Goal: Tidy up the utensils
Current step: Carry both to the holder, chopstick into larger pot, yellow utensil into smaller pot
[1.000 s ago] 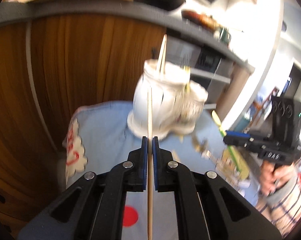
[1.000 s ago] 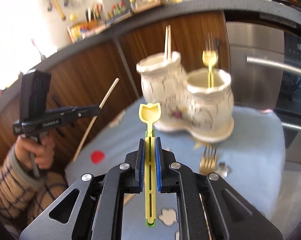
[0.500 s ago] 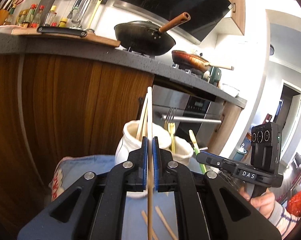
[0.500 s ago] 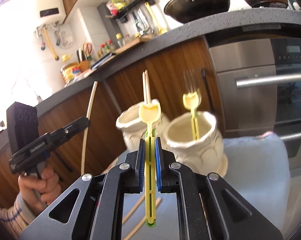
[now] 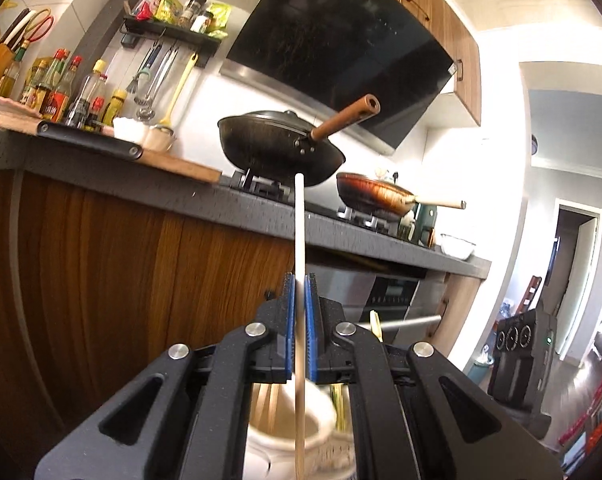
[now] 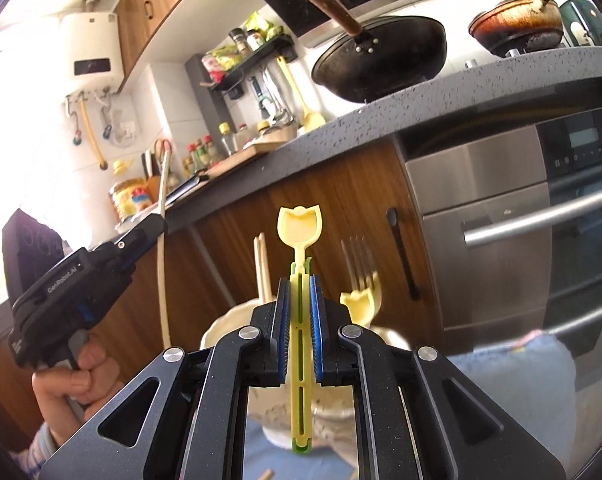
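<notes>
- Below both grippers, near the bottom of each view, stands the cream ceramic utensil holder; the left wrist view looks down into one cup with chopsticks standing in it, while the right wrist view shows two cups side by side on a blue cloth.
- Only the right wrist view shows what stands in the right-hand cup: a metal fork and a yellow plastic utensil, both upright.
- Only the right wrist view shows the left gripper from outside, with the person's hand on its grip at far left.
- Left gripper: blue pads closed onto a single wooden chopstick, which stands upright, its lower end over the open cup; whether it touches the cup I cannot tell.
- Right gripper: pads pressed against the stem of a yellow-green plastic spoon, bowl end up, above the holder.
- Farther off, a dark wok with a brown handle and a reddish pan sit on the grey counter, above a steel oven.
</notes>
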`<act>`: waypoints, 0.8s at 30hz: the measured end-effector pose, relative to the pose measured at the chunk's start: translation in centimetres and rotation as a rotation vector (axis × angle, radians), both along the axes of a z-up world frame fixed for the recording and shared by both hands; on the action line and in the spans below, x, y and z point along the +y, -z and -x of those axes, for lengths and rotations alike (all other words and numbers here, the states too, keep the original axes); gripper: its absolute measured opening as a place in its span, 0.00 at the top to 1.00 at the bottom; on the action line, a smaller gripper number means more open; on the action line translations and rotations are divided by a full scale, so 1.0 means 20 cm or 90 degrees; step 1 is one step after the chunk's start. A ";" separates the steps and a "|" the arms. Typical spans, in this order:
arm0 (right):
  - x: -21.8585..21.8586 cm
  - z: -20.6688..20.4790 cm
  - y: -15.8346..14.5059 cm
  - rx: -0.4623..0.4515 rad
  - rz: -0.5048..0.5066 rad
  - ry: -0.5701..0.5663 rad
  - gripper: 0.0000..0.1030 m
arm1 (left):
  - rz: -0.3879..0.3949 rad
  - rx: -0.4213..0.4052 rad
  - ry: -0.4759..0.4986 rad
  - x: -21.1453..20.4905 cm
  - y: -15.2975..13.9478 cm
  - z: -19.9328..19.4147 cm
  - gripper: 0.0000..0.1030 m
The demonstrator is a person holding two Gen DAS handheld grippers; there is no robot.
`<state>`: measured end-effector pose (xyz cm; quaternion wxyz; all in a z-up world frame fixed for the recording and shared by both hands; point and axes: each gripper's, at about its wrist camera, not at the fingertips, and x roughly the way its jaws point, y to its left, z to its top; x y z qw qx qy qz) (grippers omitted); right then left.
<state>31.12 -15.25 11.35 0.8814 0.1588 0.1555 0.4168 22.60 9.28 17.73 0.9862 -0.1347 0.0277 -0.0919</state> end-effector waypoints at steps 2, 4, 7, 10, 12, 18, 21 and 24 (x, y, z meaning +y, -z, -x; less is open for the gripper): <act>0.01 -0.02 -0.01 -0.005 -0.009 0.007 0.90 | 0.010 -0.014 -0.001 0.00 -0.01 -0.04 0.95; 0.02 -0.04 -0.03 -0.012 -0.014 0.013 0.90 | 0.013 -0.028 -0.010 0.00 -0.03 -0.07 0.95; 0.05 -0.07 -0.04 -0.023 -0.008 0.025 0.90 | 0.019 -0.045 -0.030 0.01 -0.02 -0.10 0.95; 0.08 -0.10 -0.02 -0.032 0.001 0.037 0.90 | 0.014 -0.053 -0.047 0.00 0.03 -0.13 0.95; 0.09 -0.11 -0.02 -0.039 0.006 0.045 0.90 | 0.008 -0.048 -0.057 -0.01 0.06 -0.15 0.95; 0.11 -0.08 0.01 -0.067 0.049 0.074 0.90 | -0.019 -0.012 -0.054 -0.05 0.15 -0.17 0.95; 0.11 -0.07 0.05 -0.070 0.071 0.081 0.90 | -0.034 0.005 -0.049 -0.06 0.18 -0.16 0.95; 0.11 -0.05 0.08 -0.070 0.089 0.083 0.90 | -0.049 0.022 -0.049 -0.07 0.20 -0.13 0.95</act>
